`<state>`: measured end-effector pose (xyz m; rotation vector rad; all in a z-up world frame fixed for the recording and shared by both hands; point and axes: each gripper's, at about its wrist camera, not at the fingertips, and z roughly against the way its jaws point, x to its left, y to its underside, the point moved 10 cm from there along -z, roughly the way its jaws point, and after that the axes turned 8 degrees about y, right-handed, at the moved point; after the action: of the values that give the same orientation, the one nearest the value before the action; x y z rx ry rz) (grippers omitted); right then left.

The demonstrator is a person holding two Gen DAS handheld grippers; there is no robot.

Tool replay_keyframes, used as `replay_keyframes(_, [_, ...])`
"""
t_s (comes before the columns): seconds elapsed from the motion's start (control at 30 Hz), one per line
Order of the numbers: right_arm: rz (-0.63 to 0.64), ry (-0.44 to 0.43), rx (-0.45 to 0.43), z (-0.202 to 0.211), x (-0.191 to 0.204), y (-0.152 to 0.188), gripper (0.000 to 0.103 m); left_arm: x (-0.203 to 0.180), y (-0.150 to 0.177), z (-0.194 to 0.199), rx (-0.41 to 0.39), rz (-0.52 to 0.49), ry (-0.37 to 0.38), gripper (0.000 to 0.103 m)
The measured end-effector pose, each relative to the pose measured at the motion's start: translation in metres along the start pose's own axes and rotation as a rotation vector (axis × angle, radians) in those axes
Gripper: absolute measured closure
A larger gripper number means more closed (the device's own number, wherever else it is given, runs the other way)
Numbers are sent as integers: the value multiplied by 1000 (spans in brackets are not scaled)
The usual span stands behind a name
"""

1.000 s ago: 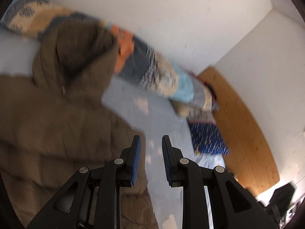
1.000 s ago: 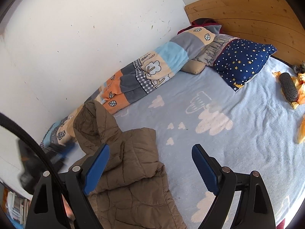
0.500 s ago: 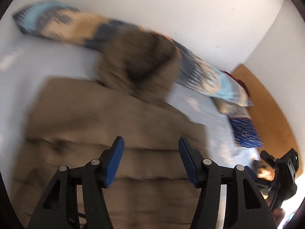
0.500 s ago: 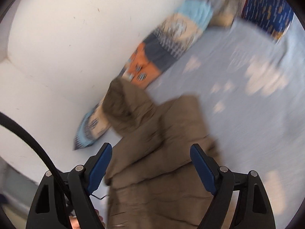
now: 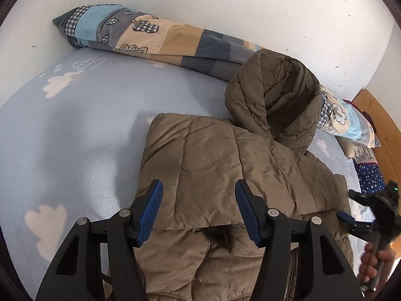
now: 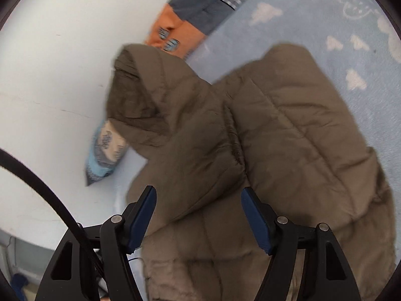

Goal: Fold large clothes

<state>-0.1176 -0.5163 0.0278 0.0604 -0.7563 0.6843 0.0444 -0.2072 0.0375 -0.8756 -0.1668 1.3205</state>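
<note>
A brown quilted puffer jacket with a hood point(image 5: 225, 165) lies on a bed covered by a light blue blanket with white cloud prints point(image 5: 75, 130). Its sleeves are folded in over the body, so that in the left wrist view one padded panel lies flat across the chest with its lower edge overlapping the zip. The hood point(image 5: 278, 100) stands puffed up at the far end, leaning against a long patchwork bolster in blue, grey, beige and orange point(image 5: 150, 37) that runs along the white wall point(image 5: 225, 2).

The left claw point(image 5: 198, 210) hangs over the lower middle of the jacket with its blue-padded jaws spread wide, gripping nothing. The right claw point(image 6: 198, 210) is likewise spread wide and empty above the jacket point(image 6: 250, 138), looking toward the hood point(image 6: 140, 95) and the bolster point(image 6: 190, 17); this view is blurred. In the left wrist view the right claw point(image 5: 351, 222) also appears at the right edge of the jacket, with the person's right hand point(image 5: 373, 260) on its handle.

Beyond the jacket, near the wooden headboard point(image 5: 376, 115), sits a dark blue pillow with small stars point(image 5: 371, 178), just beside a pale patterned cushion point(image 5: 361, 150).
</note>
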Motion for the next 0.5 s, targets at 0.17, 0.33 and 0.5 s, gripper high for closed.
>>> replay_keyframes(0.17, [-11,36,-30,-27,-10,-17,37,4,0,-2,10,-1,-6,44])
replay_keyframes(0.33, [25,20,-61,-23,-4,-21,79,8,-4,-1,0,28,-12,44])
replay_keyframes(0.5, [114,15,-150,25,21,-23,82,4,-6,3,-14,61,6,44])
